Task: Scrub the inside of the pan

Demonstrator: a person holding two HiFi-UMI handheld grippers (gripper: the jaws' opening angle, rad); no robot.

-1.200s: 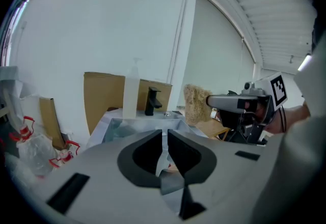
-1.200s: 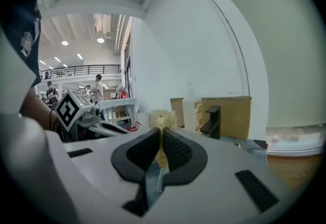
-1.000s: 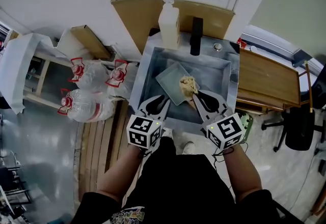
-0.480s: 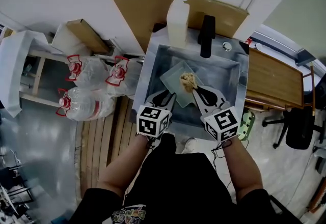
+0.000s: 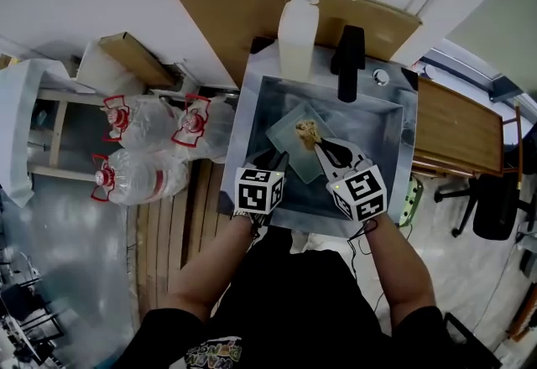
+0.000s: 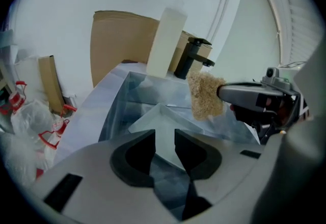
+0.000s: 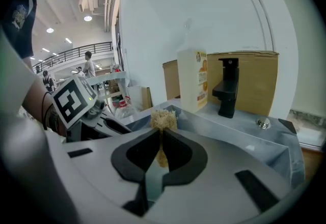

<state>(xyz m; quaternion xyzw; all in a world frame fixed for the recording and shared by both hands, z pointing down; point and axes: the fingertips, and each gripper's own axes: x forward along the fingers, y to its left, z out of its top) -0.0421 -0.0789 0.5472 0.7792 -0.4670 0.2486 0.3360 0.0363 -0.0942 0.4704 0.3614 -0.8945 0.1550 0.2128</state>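
The pan [image 5: 288,129] lies in the sink [image 5: 248,111], turned cornerwise, left of the basin's middle. The left gripper [image 5: 271,160] points down at the pan's near left edge. Its fingers [image 6: 140,149] stand apart and have just been opening. The pan's near corner shows through the gap just past the tips, and nothing is pressed between them. The right gripper [image 5: 318,148] is clamped on a tan scrubber [image 5: 306,134], which pokes out past its fingertips [image 7: 152,142] over the pan's middle. I cannot tell whether it touches the pan. A bottle [image 5: 299,33] and a black tap [image 5: 350,63] stand on the sink's back edge.
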